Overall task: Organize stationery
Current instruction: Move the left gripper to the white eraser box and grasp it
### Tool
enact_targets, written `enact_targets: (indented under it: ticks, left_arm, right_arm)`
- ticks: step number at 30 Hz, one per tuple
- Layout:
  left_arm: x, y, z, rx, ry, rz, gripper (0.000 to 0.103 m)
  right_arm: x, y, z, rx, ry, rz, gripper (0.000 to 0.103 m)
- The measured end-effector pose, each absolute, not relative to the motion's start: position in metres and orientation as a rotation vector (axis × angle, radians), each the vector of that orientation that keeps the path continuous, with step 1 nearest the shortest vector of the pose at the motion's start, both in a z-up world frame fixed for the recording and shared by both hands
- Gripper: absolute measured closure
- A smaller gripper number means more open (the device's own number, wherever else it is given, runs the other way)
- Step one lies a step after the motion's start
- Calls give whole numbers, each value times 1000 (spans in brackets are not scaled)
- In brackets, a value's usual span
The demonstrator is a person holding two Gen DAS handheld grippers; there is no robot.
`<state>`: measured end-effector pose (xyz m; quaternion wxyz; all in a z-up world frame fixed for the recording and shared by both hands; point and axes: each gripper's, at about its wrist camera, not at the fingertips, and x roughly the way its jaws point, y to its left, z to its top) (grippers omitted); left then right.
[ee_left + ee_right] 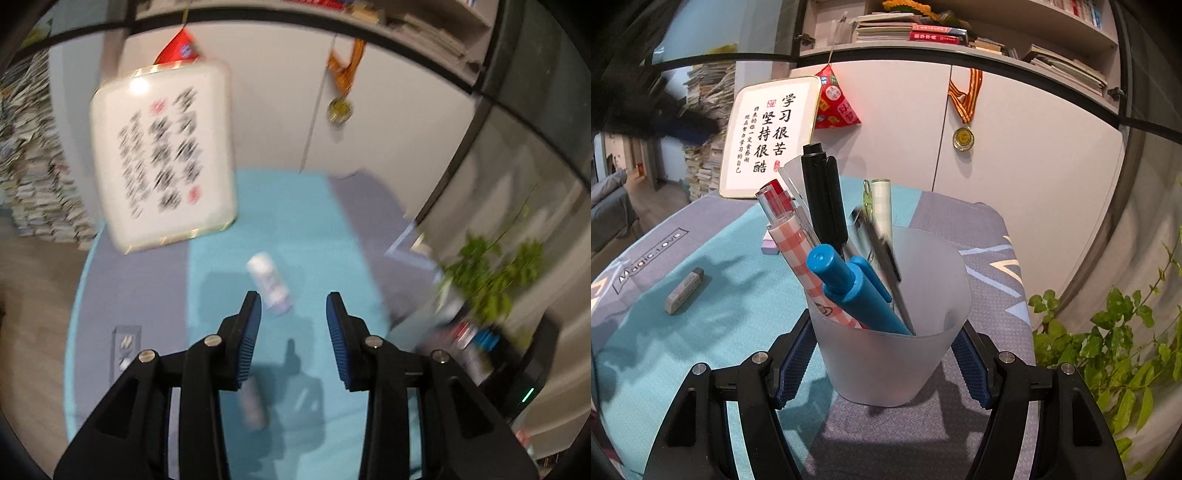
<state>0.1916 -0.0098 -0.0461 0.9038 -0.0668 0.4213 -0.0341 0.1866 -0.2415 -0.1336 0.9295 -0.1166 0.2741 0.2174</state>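
My right gripper (884,332) is shut on a frosted plastic pen cup (897,332), upright on the cloth. The cup holds several pens: a blue one (849,284), a red-checked one (798,243), a black marker (822,195), a pale ruler-like stick (881,206). A thin dark pen (881,251) in the cup is blurred. A grey eraser (683,291) and a small purple eraser (771,245) lie on the cloth to the left. My left gripper (293,301) is open and empty above the table, over a white eraser (269,282); another one (251,404) lies nearer.
The table wears a teal and grey cloth (713,314). A framed calligraphy sign (772,136) leans on the white cabinet at the back, with a red ornament (836,103) and a medal (963,138). A green plant (1115,350) stands right; stacked papers (705,129) left.
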Motion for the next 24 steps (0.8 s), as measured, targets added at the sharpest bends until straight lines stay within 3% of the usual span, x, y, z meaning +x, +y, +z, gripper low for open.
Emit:
enact_targets:
  ticks: [9,24]
  left_arm:
    - [174,7,-116,-127,1072,-24,67]
    - [197,-1,-145,-102,1117,33,68]
  right_arm:
    - [186,-241,-134,-246,559,440,32]
    - [184,-239,-134,-245,559,440,32]
